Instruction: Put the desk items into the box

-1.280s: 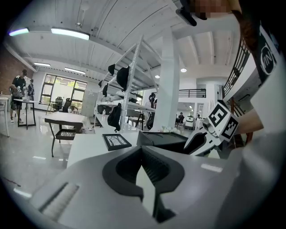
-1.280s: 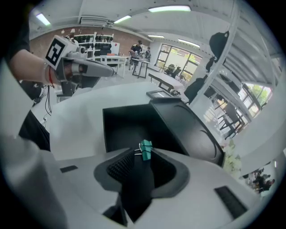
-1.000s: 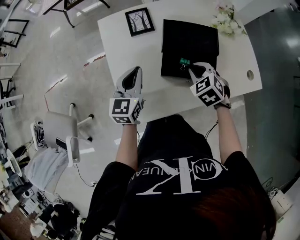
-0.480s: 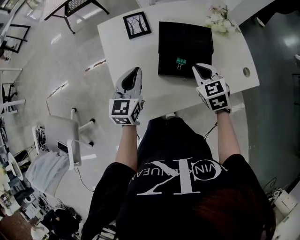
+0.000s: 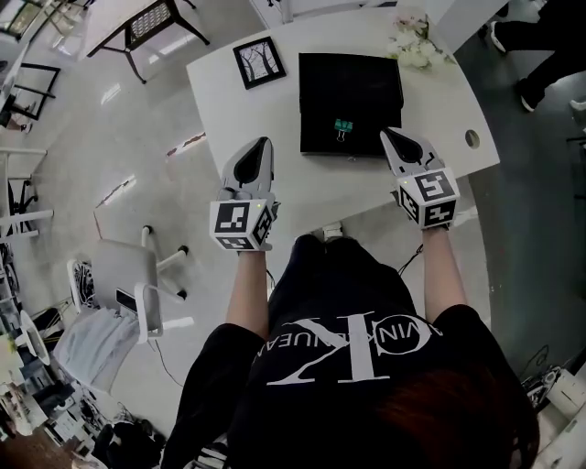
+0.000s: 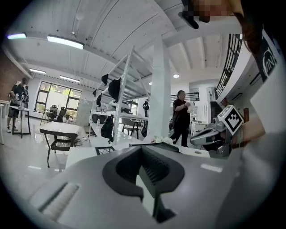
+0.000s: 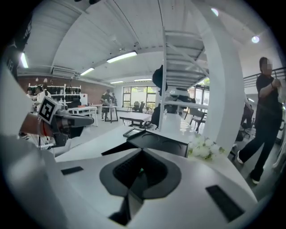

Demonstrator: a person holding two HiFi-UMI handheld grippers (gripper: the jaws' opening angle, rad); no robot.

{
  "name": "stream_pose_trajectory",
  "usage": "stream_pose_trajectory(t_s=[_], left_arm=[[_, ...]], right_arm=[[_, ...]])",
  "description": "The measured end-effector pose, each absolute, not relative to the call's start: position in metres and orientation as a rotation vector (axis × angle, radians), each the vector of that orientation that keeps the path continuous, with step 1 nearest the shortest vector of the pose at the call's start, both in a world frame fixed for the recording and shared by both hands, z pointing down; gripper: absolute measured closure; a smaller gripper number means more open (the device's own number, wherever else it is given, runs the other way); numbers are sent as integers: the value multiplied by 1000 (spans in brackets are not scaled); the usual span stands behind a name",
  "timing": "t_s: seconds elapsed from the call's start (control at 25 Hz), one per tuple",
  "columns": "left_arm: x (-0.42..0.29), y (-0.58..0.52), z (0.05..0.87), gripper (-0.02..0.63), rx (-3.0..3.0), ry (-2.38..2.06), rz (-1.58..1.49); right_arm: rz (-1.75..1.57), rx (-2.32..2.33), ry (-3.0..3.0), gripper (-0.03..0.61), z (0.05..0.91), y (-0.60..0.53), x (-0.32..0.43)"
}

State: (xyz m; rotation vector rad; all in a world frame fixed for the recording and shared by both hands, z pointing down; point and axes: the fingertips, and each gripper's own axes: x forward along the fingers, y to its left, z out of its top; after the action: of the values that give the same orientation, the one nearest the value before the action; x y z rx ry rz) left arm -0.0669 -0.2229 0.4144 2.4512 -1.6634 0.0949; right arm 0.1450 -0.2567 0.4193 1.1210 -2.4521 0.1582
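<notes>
A black box [image 5: 351, 101] lies open on the white desk [image 5: 238, 119], with a green binder clip [image 5: 343, 126] inside near its front edge. A framed tree picture [image 5: 257, 61] lies to the left of the box, and a white flower bunch [image 5: 412, 46] to its right. My left gripper [image 5: 259, 147] hovers over the desk's front left edge, shut and empty. My right gripper [image 5: 391, 137] is shut and empty just right of the box's front corner. The right gripper view shows the box [image 7: 156, 141], the frame [image 7: 134, 132] and the flowers [image 7: 203, 150] ahead.
A cable hole [image 5: 471, 138] sits in the desk at the right. A white chair [image 5: 124, 266] stands on the floor to the left, a dark side table [image 5: 151, 18] further back. A person [image 6: 181, 117] walks behind the desk.
My right gripper has drawn back from the box toward the right, and the green binder clip stays inside the box. The left gripper has hardly moved.
</notes>
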Motion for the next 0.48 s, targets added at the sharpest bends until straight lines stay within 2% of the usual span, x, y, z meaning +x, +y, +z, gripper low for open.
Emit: stream_pose_trajectory(t_s=[0.48], left_arm=[[-67,-222,390,604,2475,-1697,49]], right_arm=[[144,1246,-2553,563,382,-254,162]])
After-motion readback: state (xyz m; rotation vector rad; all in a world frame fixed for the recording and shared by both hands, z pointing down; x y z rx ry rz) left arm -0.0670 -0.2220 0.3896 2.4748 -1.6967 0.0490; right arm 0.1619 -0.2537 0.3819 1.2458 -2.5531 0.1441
